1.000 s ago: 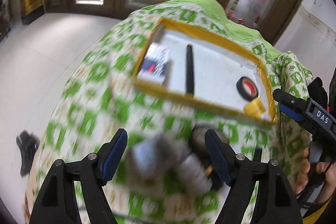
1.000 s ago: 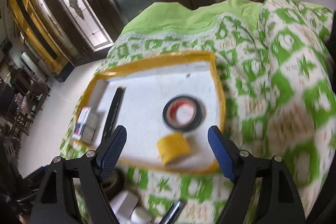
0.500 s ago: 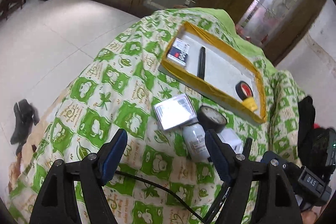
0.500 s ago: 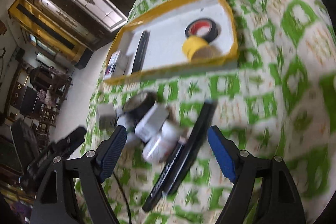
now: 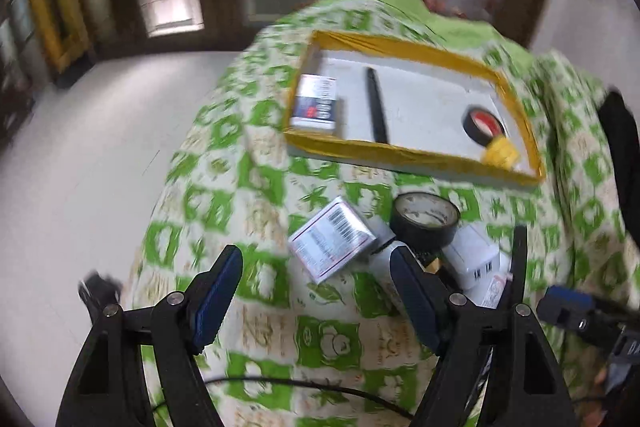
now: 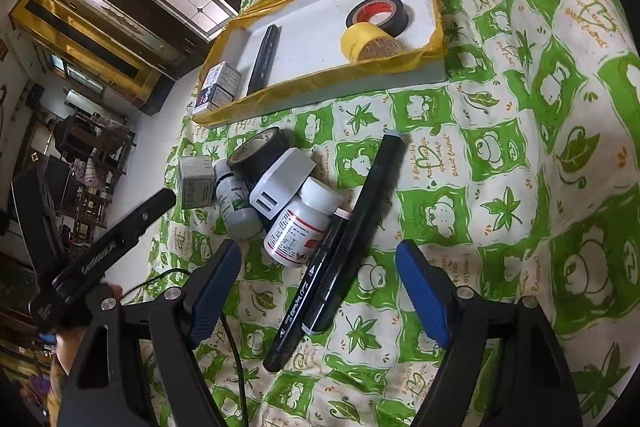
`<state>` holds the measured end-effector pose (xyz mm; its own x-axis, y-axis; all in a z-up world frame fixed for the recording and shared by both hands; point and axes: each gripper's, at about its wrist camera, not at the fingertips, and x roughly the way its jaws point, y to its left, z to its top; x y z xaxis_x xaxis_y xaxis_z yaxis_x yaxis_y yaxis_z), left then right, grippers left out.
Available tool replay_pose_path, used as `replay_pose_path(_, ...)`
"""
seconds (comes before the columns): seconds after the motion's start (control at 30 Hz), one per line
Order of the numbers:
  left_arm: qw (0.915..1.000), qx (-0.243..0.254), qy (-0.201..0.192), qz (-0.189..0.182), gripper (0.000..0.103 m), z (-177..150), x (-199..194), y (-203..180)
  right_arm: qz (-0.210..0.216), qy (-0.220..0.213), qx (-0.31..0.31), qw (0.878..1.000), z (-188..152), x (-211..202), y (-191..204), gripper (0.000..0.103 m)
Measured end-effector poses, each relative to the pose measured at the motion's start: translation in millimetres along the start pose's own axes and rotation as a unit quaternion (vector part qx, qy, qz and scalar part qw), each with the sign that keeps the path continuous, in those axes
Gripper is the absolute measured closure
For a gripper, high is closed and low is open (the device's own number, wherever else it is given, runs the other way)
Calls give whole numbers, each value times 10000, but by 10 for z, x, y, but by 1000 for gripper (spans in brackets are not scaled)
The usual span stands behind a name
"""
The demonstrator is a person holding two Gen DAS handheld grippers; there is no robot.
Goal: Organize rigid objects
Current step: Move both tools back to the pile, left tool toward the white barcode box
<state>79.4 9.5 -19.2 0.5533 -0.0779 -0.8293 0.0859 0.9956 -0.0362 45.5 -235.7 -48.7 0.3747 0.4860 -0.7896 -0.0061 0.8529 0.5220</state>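
On the green patterned cloth lies a pile: a barcode box (image 5: 332,241), a black tape roll (image 5: 426,223), a white charger (image 6: 280,183), a white pill bottle (image 6: 304,227), a small bottle (image 6: 236,203) and two black markers (image 6: 360,227). My right gripper (image 6: 316,263) hangs open just above the markers' near ends, holding nothing. My left gripper (image 5: 314,279) is open and empty too, with the barcode box just beyond its fingertips. Behind the pile, the yellow-rimmed tray (image 6: 320,83) holds a box (image 6: 218,89), a black pen (image 6: 264,59), a red-cored black tape (image 6: 378,13) and a yellow tape (image 6: 370,45).
A black cable (image 6: 236,347) trails over the cloth near the front. The cloth drops off at the left to a pale floor (image 5: 80,147). Dark wooden doors with glass stand behind. A finger of the other gripper (image 6: 120,231) reaches in from the left in the right wrist view.
My right gripper pulled back from above the tray and came down over the pile and markers. The left wrist view swung and rolled; the barcode box now sits closer to its fingers.
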Motion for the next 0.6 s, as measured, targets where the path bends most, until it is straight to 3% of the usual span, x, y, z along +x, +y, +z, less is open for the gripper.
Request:
replay_pose_path(0.1,9978,626,191,-68,24,54,94,-72,-20,27,10,10000,6,23,-4,24)
replay_pose_path(0.33,9906,1308,402,17,25,76,316,-206,-132,56,-44,9999,18,88,18,24)
replay_pose_path(0.4,9889,1404,485,18,55,70,372,-246,-160,52,-55,9998,18,103,26,24)
replay_pose_path(0.5,9905,1271,531,-57,60,47,376,-253,-212,48,-38,9998,25,127,3,27)
replay_pose_path(0.6,9922,1068,621,-149,66,-32,347,-253,-235,121,88,9996,46,165,-66,40)
